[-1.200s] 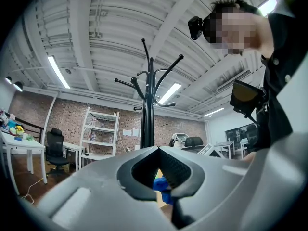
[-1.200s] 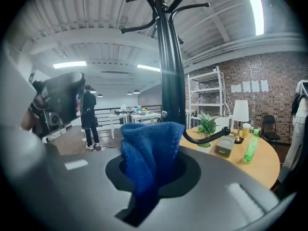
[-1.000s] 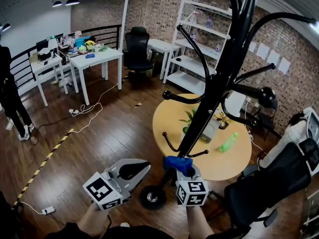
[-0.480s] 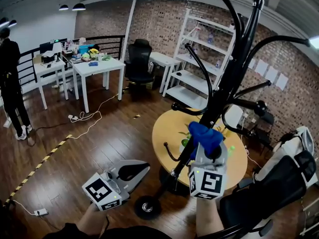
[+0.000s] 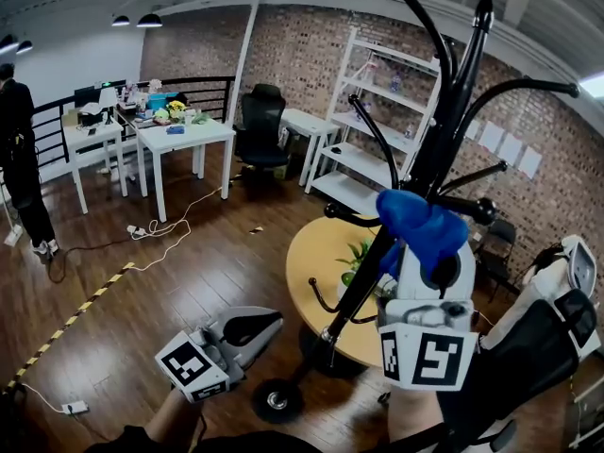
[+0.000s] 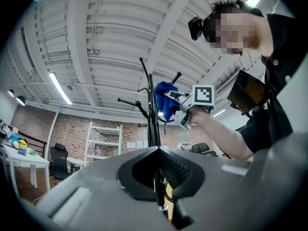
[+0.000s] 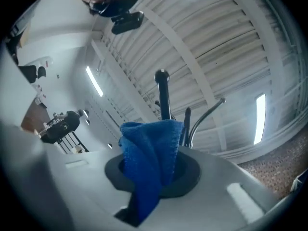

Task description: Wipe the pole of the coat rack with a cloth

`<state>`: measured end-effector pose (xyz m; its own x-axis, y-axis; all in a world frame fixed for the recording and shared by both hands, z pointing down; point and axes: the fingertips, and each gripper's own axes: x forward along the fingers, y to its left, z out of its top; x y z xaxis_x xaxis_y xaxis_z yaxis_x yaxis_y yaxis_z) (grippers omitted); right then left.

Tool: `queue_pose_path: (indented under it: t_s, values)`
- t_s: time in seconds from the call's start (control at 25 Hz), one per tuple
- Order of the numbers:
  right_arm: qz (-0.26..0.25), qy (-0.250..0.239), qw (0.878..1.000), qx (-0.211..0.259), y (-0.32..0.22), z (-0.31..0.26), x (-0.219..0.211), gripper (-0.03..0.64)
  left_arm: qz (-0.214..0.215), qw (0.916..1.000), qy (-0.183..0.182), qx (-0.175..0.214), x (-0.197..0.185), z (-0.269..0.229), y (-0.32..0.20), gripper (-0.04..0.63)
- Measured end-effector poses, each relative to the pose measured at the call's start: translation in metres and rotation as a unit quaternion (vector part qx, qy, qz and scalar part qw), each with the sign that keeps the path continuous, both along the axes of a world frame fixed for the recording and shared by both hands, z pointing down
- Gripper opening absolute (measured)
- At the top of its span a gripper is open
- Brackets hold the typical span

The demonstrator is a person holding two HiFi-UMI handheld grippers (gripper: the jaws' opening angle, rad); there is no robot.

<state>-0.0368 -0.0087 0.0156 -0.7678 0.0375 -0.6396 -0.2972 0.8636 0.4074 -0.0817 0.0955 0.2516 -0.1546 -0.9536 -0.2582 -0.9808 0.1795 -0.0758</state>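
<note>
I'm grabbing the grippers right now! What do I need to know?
Right gripper: shut on the blue cloth, held high against the coat rack pole, just under the hooks.
Left gripper: shut, empty, low near the base, off the pole.
Done: cloth gripped and on the pole. How much is already wiped can't be told.
Left: probably rub the cloth along the pole, down to the base.

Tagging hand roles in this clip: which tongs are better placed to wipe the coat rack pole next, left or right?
Right. The right tongs are shut on the blue cloth, raised beside the upper pole. The left tongs are shut, hold no cloth, and sit low near the base.
</note>
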Motion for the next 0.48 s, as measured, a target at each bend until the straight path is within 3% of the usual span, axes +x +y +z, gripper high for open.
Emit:
queue_pose_path:
  t_s: [0.2,0.36,0.48]
  values:
    - [0.007,-0.070,0.997,0.028,0.020,-0.017,0.042,0.057,-0.006,1.0000,0.002,0.002,-0.002,-0.001,0.001,0.004]
    - [0.013,-0.084,0.996,0.033,0.019,-0.016,0.045,0.057,-0.008,1.0000,-0.002,-0.006,-0.002,0.003,0.002,0.003]
    - [0.011,-0.083,0.996,0.010,0.006,-0.014,0.039,0.057,-0.010,0.9999,0.003,-0.005,-0.003,0.002,0.004,0.004]
